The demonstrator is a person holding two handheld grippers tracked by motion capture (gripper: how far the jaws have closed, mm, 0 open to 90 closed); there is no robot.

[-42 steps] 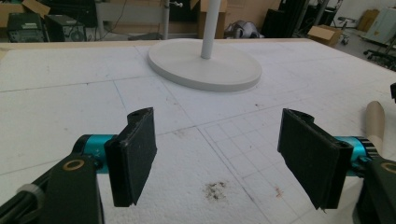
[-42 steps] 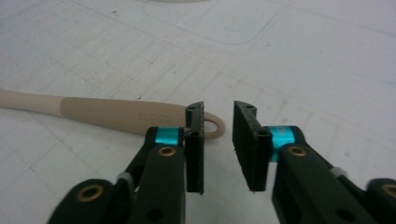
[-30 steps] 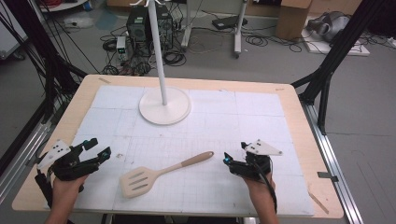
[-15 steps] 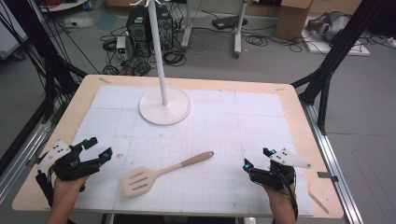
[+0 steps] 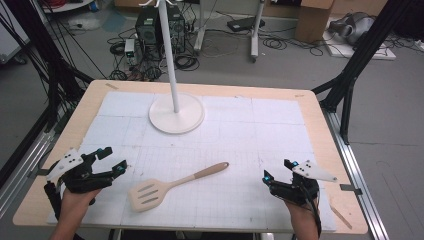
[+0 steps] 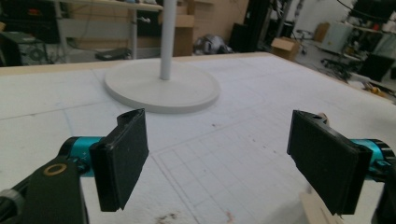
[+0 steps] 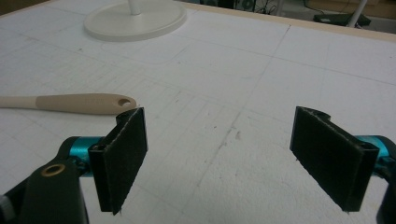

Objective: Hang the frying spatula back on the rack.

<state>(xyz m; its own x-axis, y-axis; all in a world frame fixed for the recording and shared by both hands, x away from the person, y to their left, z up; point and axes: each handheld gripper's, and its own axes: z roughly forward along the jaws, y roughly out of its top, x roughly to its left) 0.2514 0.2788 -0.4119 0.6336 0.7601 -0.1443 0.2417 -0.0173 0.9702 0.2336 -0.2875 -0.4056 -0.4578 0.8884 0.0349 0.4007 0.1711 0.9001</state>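
Overhead, slotted spatula head (image 5: pixel 146 196); alongside right hand-held gripper (image 7: pixel 219 158), handle alone.

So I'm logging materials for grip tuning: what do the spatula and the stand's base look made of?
The spatula looks like wood or bamboo: matte beige, a darker tan grip section on the handle, a hanging hole at its end. The round base looks like white painted metal or plastic, smooth and slightly satin; which one is unclear.
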